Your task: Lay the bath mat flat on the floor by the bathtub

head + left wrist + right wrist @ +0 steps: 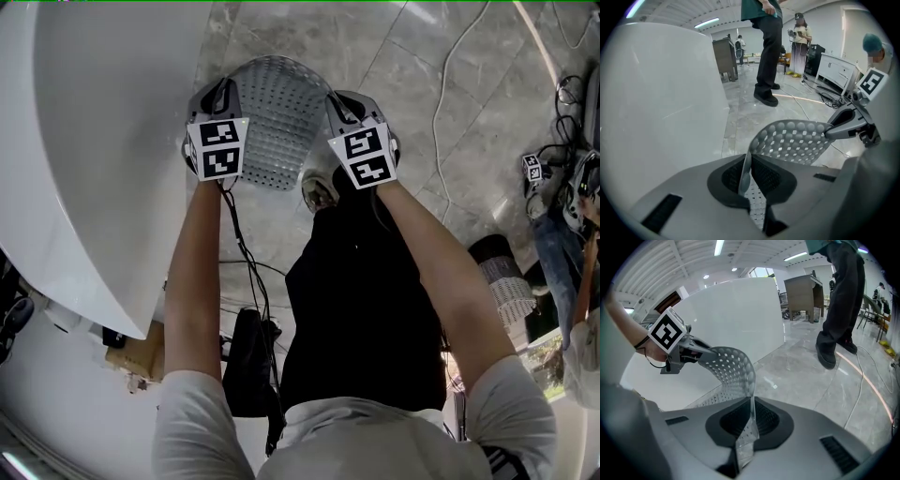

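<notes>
A person is holding one bath mat point(274, 127) up off the floor between two grippers, just beside the single white bathtub point(103, 141). The left gripper point(747, 180) is pinching one side edge of the mat hard between its jaws, and the right gripper point(750, 423) is doing the same on the opposite side edge, so both are clamped on it and nothing else.

The mat is not lying flat. The stretch between the two grips is bowing into a rounded arch pointing away from the person, and the rest is hanging down from there toward the floor point(450, 56), so its length is running more up-and-down than along the ground. I cannot tell whether its lower edge is touching the tiles. The line from grip to grip is running roughly square to the tub's side, with the left end nearest the tub.

The mat is looking like soft grey, slightly see-through rubber or plastic, covered in rows of small round bumps and pierced with many little square holes. The tub is smooth, glossy and curved. The floor is showing large grey marbled tiles with a shine.

One thin white cable point(448, 89) is trailing across the tiles to the right. One onlooker in dark trousers and dark shoes point(839, 301) is standing on the tiles beyond the mat
</notes>
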Demonstrator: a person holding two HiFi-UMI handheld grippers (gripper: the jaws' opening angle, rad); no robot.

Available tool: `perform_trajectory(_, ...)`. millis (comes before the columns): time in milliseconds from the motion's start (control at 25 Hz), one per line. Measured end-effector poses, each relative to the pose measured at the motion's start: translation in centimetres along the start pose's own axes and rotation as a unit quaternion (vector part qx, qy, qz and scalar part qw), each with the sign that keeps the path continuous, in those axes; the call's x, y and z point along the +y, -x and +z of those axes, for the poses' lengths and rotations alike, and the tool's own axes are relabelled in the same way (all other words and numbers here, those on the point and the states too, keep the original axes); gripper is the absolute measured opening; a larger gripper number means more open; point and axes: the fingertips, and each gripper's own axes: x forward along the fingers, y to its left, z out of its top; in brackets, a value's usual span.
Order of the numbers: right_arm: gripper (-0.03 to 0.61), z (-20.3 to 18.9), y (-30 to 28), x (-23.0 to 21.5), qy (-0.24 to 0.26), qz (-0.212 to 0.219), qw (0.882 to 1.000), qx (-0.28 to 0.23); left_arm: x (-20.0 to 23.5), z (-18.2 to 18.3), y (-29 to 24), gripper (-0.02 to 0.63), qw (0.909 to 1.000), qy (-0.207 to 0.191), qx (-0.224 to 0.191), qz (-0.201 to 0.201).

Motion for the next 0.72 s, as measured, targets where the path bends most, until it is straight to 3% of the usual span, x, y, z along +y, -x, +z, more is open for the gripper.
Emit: perform_trajectory(720,0.018,-1.1,-4.4,-4.1,0.010,-0.023,0.999,-0.020,-0.1,0.8,-5.9,0.028,0.9994,-0.027,-0.020,0.001)
